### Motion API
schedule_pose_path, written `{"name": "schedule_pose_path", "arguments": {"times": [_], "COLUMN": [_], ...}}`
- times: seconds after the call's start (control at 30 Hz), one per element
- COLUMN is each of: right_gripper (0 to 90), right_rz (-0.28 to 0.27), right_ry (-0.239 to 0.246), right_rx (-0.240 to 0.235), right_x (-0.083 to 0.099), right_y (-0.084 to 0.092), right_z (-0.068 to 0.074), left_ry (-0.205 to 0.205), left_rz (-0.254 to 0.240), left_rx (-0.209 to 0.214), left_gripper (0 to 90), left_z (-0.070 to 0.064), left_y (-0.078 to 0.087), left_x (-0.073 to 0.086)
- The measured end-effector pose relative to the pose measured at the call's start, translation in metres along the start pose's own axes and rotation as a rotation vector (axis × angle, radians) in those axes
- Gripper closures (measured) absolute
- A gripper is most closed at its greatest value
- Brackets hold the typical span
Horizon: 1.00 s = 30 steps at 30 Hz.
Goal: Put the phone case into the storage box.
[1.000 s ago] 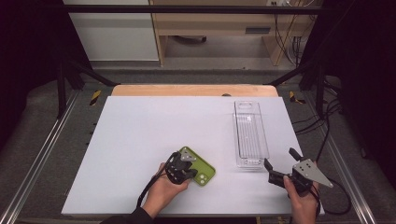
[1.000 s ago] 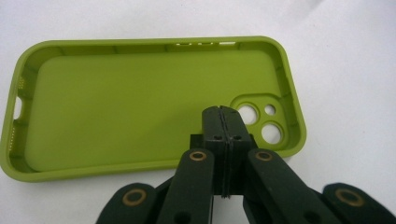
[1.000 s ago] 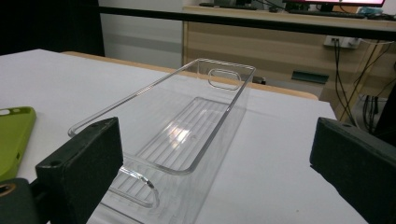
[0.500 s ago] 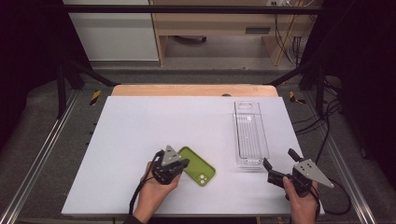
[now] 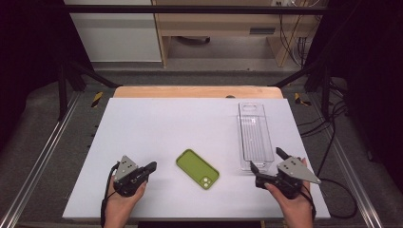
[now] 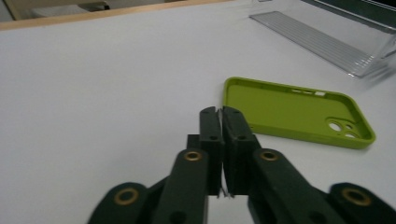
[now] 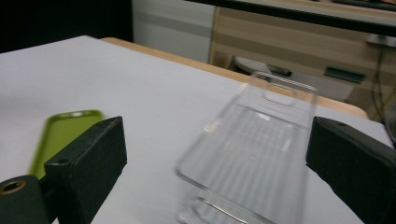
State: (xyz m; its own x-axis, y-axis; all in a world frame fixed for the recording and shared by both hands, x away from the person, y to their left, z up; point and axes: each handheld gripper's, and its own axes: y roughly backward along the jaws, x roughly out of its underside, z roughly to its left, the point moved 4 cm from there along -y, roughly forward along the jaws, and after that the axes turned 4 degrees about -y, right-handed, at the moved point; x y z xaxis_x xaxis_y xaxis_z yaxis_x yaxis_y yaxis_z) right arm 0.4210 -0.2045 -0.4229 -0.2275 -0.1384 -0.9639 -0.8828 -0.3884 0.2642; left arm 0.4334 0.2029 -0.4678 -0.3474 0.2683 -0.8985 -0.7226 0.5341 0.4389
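Green phone case (image 5: 197,168) lies flat, open side up, near the table's (image 5: 157,123) front edge, held by nothing. Left gripper (image 5: 150,166) sits at its 9 o'clock, apart, jaws nearly together with nothing between them. Clear tray (image 5: 255,134) stands at the case's 2 o'clock. Right gripper (image 5: 266,160) hovers at the tray's near end, jaws wide, just been narrowing, empty. Judgement: case set down; transfer to tray seemingly outstanding.

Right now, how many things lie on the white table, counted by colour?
Green: 1, the phone case, lying open side up.
Clear: 1, the long plastic tray.
Total: 2 things on the white table.
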Motion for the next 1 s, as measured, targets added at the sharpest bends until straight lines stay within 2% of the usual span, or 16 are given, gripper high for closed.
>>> {"name": "schedule_pose_path", "arguments": {"times": [0.07, 0.13, 0.2, 0.23, 0.27, 0.3, 0.37, 0.53, 0.67, 0.8, 1.0], "right_gripper": [4.8, 4.9, 4.7, 4.6, 4.5, 4.5, 4.2, 4.2, 4.6, 5.0, 4.9], "right_rz": [0.019, 0.051, 0.090, 0.109, 0.143, 0.143, 0.174, 0.275, 0.342, 0.392, 0.437], "right_ry": [0.042, 0.063, 0.066, 0.073, 0.069, 0.069, 0.071, 0.076, 0.091, 0.084, 0.076], "right_rx": [-0.037, -0.070, -0.112, -0.132, -0.163, -0.163, -0.199, -0.260, -0.283, -0.297, -0.321], "right_x": [-0.006, -0.009, -0.009, -0.009, -0.009, -0.009, -0.009, 0.001, 0.012, 0.020, 0.030], "right_y": [-0.005, -0.011, -0.019, -0.022, -0.028, -0.028, -0.033, -0.047, -0.058, -0.066, -0.071], "right_z": [0.016, 0.030, 0.041, 0.046, 0.055, 0.055, 0.063, 0.083, 0.093, 0.099, 0.105], "left_ry": [0.007, 0.002, -0.009, 0.003, 0.018, 0.028, 0.051, 0.058, 0.045, 0.035, 0.032], "left_rz": [-0.007, -0.018, -0.032, -0.044, -0.049, -0.052, -0.063, -0.105, -0.110, -0.117, -0.120], "left_rx": [0.003, -0.007, -0.035, -0.039, -0.036, -0.038, -0.036, -0.036, -0.043, -0.046, -0.046], "left_gripper": [81.4, 75.9, 63.8, 58.2, 45.5, 45.5, 33.8, 16.3, 10.4, 9.4, 9.1], "left_z": [0.003, 0.004, 0.007, 0.009, 0.011, 0.013, 0.015, 0.016, 0.014, 0.013, 0.011], "left_y": [0.000, -0.001, -0.001, -0.001, -0.001, -0.002, -0.003, -0.003, -0.004, -0.004, -0.004], "left_x": [0.001, 0.001, 0.002, 0.004, 0.005, 0.006, 0.008, 0.007, 0.006, 0.006, 0.006]}}
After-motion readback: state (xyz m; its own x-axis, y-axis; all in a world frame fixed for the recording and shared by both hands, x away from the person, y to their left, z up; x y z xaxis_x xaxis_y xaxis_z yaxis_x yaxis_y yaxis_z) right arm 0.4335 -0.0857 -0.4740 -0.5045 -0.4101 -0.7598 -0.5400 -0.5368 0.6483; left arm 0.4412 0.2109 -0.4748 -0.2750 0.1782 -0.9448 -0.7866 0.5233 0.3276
